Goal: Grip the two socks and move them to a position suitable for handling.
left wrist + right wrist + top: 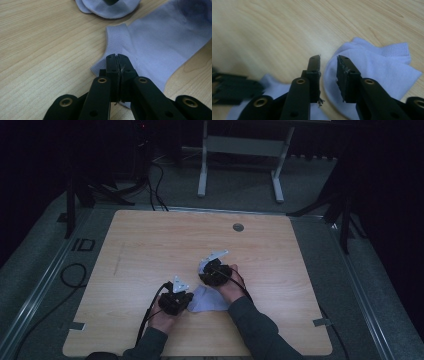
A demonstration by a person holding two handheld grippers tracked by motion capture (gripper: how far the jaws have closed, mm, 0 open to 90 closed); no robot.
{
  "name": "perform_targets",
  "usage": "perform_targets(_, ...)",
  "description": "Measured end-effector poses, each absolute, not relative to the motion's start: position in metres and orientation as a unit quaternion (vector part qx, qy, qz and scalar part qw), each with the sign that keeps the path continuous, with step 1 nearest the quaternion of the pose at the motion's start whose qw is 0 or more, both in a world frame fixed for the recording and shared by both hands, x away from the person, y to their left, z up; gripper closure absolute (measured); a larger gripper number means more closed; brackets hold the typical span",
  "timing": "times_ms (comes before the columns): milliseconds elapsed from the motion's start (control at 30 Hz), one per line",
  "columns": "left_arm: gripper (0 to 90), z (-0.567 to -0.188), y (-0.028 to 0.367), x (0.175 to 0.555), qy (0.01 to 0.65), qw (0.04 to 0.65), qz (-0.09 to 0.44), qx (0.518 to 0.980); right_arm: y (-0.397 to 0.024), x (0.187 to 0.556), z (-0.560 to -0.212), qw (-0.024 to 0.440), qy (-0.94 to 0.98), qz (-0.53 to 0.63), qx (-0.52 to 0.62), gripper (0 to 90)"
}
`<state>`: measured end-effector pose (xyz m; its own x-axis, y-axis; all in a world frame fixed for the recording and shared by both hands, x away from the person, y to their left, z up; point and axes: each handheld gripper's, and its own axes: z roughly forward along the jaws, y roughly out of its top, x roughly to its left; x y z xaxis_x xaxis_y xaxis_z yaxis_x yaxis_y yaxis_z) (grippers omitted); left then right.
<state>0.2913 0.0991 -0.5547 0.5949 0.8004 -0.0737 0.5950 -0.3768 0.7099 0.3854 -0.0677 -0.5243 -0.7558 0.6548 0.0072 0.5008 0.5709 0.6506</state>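
L jaws [117,65] pinch sock [160,37] cuff | R jaws [328,65] spread, above sock fold | high view: table [150,240]

Near the front edge of the surface [150,240], toward the middle: a sock [207,301] lying flat. At its left end, the left claw [176,301], clamped on the cuff edge [117,50]. Behind and to the right, the right claw [214,274], over the sock's far end, parted, with a folded-up part of the sock [372,65] just beyond. Far behind, near the back edge, a round hole [238,227]. Beyond the surface, on the floor, a table frame [240,150].
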Motion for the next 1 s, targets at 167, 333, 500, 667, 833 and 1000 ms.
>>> perform_targets(167,87.6,-0.555,0.099,0.291,0.428,0.359,0.142,0.817,-0.062,0.396,-0.534,0.105,0.884,0.303,0.34,69.1)
perform_targets(333,87.3,-0.555,0.098,0.291,0.424,0.357,0.143,0.82,-0.059,0.4,-0.544,0.094,0.887,0.287,0.349,69.6)
perform_targets(500,86.8,-0.556,0.097,0.291,0.424,0.356,0.143,0.821,-0.059,0.403,-0.543,0.095,0.885,0.28,0.358,80.6)
perform_targets(667,86.8,-0.556,0.097,0.291,0.424,0.356,0.142,0.821,-0.063,0.406,-0.544,0.089,0.88,0.284,0.371,88.1)
perform_targets(833,86.6,-0.557,0.097,0.291,0.424,0.356,0.142,0.82,-0.064,0.408,-0.544,0.08,0.876,0.285,0.381,89.3)
perform_targets(1000,86.6,-0.555,0.099,0.292,0.427,0.357,0.144,0.818,-0.064,0.403,-0.536,0.077,0.869,0.303,0.383,89.4)
